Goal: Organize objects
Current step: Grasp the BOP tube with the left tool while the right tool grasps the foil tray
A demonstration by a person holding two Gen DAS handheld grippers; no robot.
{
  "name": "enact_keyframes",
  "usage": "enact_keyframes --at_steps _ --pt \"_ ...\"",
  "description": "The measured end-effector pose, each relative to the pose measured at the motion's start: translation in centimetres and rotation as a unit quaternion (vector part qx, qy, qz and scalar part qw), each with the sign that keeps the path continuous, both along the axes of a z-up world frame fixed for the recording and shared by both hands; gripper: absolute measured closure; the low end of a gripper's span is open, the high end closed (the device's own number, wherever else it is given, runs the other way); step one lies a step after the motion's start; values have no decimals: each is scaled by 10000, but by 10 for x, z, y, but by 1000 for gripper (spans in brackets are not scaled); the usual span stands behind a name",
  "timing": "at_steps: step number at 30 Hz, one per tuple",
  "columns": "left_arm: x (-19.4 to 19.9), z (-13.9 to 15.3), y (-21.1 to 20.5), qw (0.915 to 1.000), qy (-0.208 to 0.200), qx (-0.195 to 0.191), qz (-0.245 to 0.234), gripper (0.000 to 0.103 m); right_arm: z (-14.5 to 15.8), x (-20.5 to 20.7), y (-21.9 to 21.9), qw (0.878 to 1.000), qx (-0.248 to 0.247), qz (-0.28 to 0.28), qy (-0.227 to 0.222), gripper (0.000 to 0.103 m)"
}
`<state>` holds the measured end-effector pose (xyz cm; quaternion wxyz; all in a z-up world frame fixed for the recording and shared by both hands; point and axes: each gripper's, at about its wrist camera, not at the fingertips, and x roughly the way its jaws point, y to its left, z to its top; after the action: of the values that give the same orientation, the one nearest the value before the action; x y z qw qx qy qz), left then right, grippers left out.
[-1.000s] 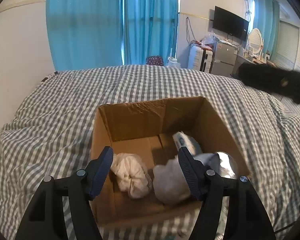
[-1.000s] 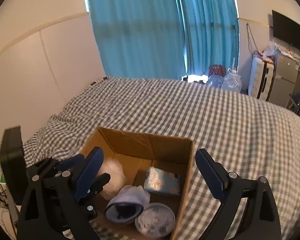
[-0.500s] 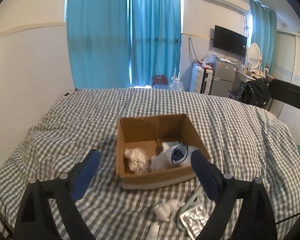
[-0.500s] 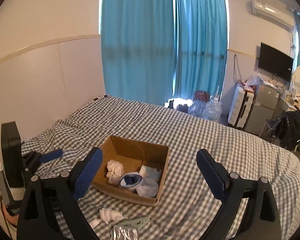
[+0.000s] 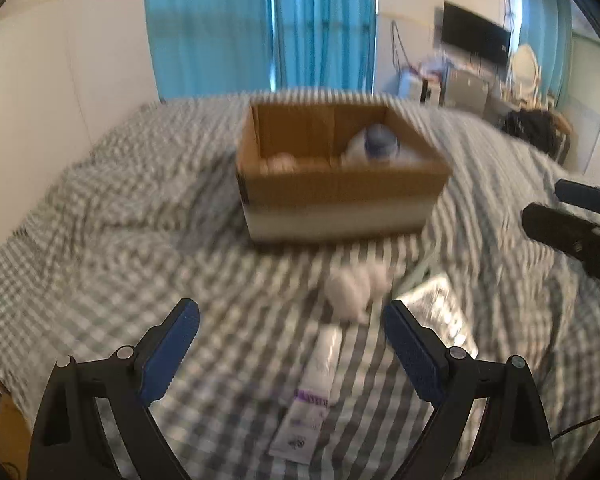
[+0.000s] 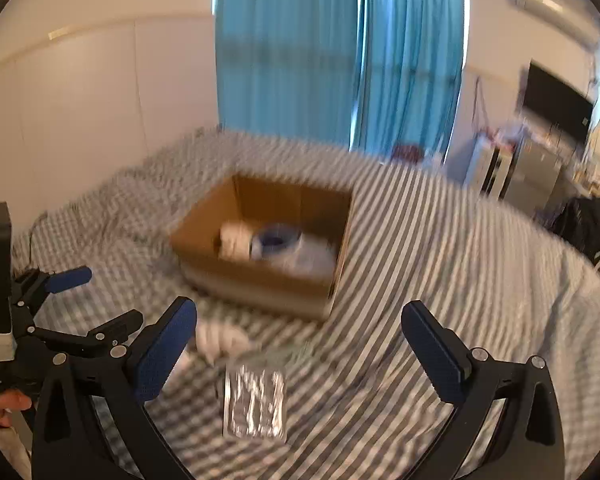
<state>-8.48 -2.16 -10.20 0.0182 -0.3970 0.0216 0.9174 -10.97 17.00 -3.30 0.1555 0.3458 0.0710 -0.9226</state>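
An open cardboard box stands on the checked bed and holds a white bundle and a blue-rimmed item; it also shows in the right wrist view. In front of it lie a white rolled cloth, a long white packet and a shiny clear packet. In the right wrist view the clear packet and the white cloth lie below the box. My left gripper is open and empty above the long packet. My right gripper is open and empty above the clear packet. Both views are blurred.
The checked bedspread covers the whole bed. A white wall and blue curtains stand behind it. A TV, fridge and dark bag stand at the far right. The right gripper's body shows at the left view's right edge.
Both grippers have dropped lower and closer to the loose items in front of the box. Both stay open and empty. The views are blurred by motion.
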Motion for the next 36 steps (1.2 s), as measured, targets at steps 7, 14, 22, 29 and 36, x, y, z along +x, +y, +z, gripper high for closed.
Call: enact_keyframes --at_steps 7,14,22,29,36 --pt "-5 -66 -2 9970 -761 158 68 28 -95 -5 -15 9968 258 99 -747 0" --pt "-1 -80 9 9952 -952 -53 -235 65 -135 -9 -26 9925 303 311 -1146 0" --pt "8 -75 4 9954 -895 154 -299 77 -153 -7 -28 9849 264 405 -1660 31" --pt "14 -71 -1 9945 -927 427 -236 77 -145 13 -28 9895 309 202 -1395 34" --pt "21 -51 10 9960 -728 405 -329 77 -115 32 -11 9942 94 -32 -1070 34"
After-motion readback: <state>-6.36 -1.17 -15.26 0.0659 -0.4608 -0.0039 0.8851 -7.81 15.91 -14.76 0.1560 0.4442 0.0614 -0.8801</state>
